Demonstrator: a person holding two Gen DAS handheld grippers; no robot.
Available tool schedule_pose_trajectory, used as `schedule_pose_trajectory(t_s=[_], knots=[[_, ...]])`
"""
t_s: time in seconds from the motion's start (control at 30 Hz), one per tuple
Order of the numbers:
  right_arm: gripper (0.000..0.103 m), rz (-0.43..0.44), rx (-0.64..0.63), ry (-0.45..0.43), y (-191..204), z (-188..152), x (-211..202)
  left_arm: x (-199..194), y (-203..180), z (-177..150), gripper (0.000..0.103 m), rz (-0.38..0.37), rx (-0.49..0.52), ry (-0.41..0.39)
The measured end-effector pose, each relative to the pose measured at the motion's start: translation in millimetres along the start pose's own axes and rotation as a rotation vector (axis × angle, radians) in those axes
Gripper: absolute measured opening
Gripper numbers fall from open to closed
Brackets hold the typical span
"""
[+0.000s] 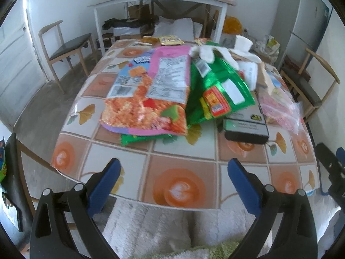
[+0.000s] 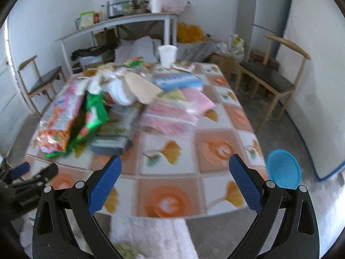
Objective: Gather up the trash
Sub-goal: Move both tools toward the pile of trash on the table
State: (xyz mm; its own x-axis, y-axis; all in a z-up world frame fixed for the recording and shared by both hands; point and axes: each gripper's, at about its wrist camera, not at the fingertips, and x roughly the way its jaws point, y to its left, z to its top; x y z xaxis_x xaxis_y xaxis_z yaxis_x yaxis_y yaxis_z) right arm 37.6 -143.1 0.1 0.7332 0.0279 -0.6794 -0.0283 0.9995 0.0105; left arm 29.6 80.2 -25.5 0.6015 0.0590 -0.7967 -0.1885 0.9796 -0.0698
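left gripper [image 1: 173, 183] jaws wide, empty, above near table edge [image 1: 151, 200] | right gripper [image 2: 175, 184] likewise spread, empty | snack wrappers [image 1: 146, 90] heaped mid-table | near tiles bare | blue basin [image 2: 283, 169] on floor right

Print on pink bag [image 1: 151, 84] and green bag [image 1: 217, 90]: blurred, unreadable. Second green wrapper [image 1: 138, 139]: mostly hidden under pink bag, only its edge visible. Dark box [image 1: 245, 127]: far end covered by green bag; label too blurred to read. Cup [image 1: 242, 43]: lower part hidden behind pile. Right wrist view smeared by motion across pile [image 2: 120, 95]; single items there hard to separate. Blue basin [image 2: 283, 169]: near side cut by desk [image 2: 215, 202] corner. Shelf items [image 2: 120, 6]: too small to identify. Left hand-held gripper [image 2: 32, 172]: cut off at frame edge in right wrist view.
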Motion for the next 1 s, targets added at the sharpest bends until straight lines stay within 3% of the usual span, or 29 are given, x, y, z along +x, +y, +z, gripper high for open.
schedule_pose_trajectory(t_s=[0.13, 0.43, 0.6, 0.77, 1.0], knots=[[0.095, 0.066, -0.034, -0.046, 21, 10, 3, -2, 23, 4, 0.097, -0.039, -0.025, -0.076], [0.095, 0.175, -0.058, -0.043, 40, 15, 21, 2, 77, 0, 0.097, -0.2, -0.092, -0.227], [0.095, 0.176, -0.033, -0.015, 33, 19, 28, 6, 85, 7, 0.097, -0.245, -0.105, -0.251], [0.095, 0.158, -0.009, -0.006, 23, 20, 34, 17, 74, 15, 0.097, -0.283, -0.097, -0.217], [0.095, 0.171, -0.029, 0.012, 24, 29, 38, 13, 59, 23, 0.097, -0.311, -0.089, -0.24]])
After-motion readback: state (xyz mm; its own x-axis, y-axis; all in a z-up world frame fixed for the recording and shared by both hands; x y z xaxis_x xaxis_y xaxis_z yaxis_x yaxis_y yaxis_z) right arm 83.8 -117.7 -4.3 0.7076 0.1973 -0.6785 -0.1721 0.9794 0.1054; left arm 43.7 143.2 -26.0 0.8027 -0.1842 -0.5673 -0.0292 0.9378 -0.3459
